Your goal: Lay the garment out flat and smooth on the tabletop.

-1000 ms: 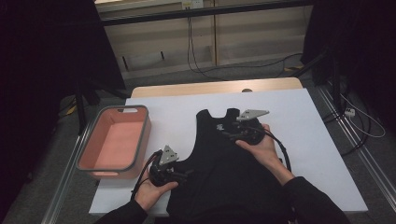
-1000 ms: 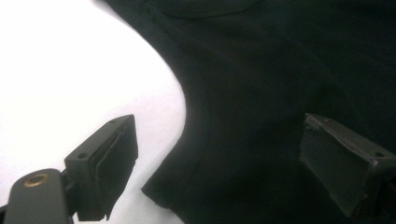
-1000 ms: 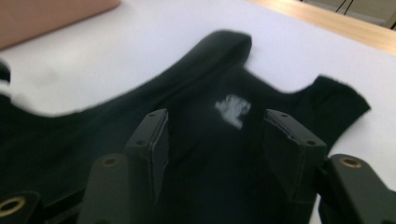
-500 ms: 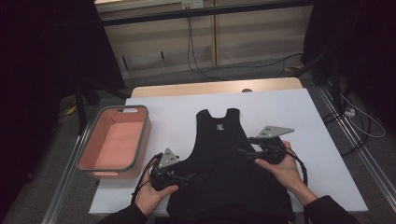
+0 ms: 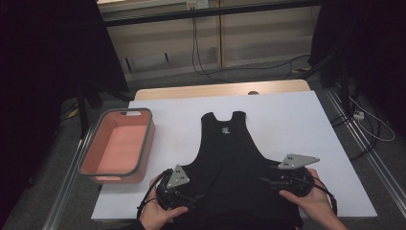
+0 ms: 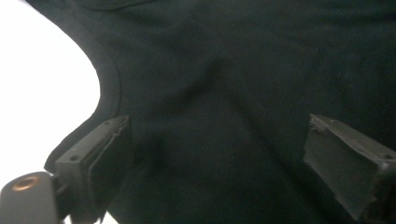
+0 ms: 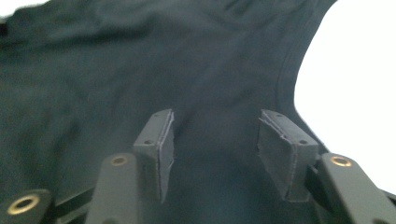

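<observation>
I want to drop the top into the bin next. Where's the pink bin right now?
In the high view the pink bin sits at the table's left edge, left of the black tank top and just beyond the left gripper.

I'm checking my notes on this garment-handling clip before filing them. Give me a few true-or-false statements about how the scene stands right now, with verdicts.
1. The black sleeveless top lies flat on the white table, neck away from the person. True.
2. The left gripper is clamped shut on the fabric. False: its jaws stand wide apart over the cloth.
3. The right gripper has open jaws over the top, near an armhole edge. True.
4. The pink rectangular plastic bin holds a folded garment. False: it shows nothing inside.
5. The bin sits to the right of the top. False: it sits to its left.
</observation>
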